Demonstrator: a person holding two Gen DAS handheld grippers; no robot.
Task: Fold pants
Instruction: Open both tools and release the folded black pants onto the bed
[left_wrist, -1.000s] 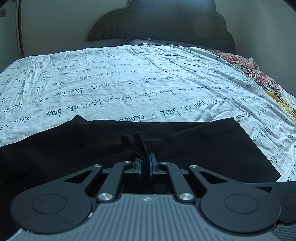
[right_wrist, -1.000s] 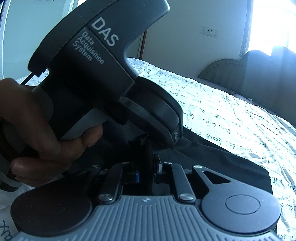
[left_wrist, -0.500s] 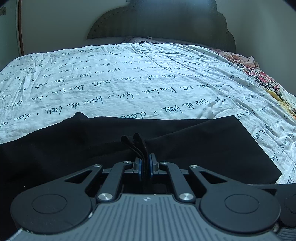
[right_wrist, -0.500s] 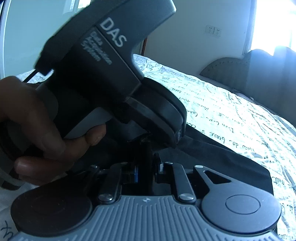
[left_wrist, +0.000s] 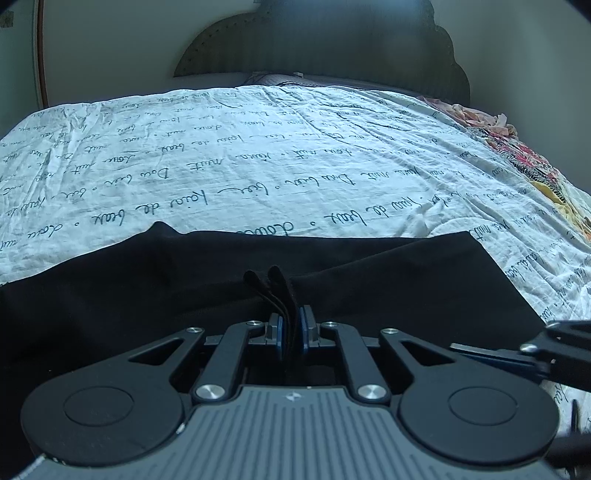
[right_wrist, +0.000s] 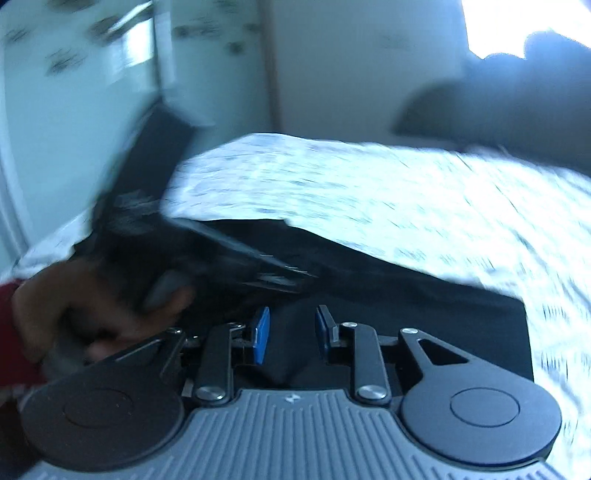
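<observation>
Black pants (left_wrist: 369, 280) on bed, fold between left gripper (left_wrist: 290, 332) pads.

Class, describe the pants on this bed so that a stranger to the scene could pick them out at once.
Start with the bed, covered by a white sheet printed with dark handwriting. At its near edge lie the pants, spread flat. They are the only plain black cloth there, unlike the flowery fabric at the sheet's right side.
</observation>
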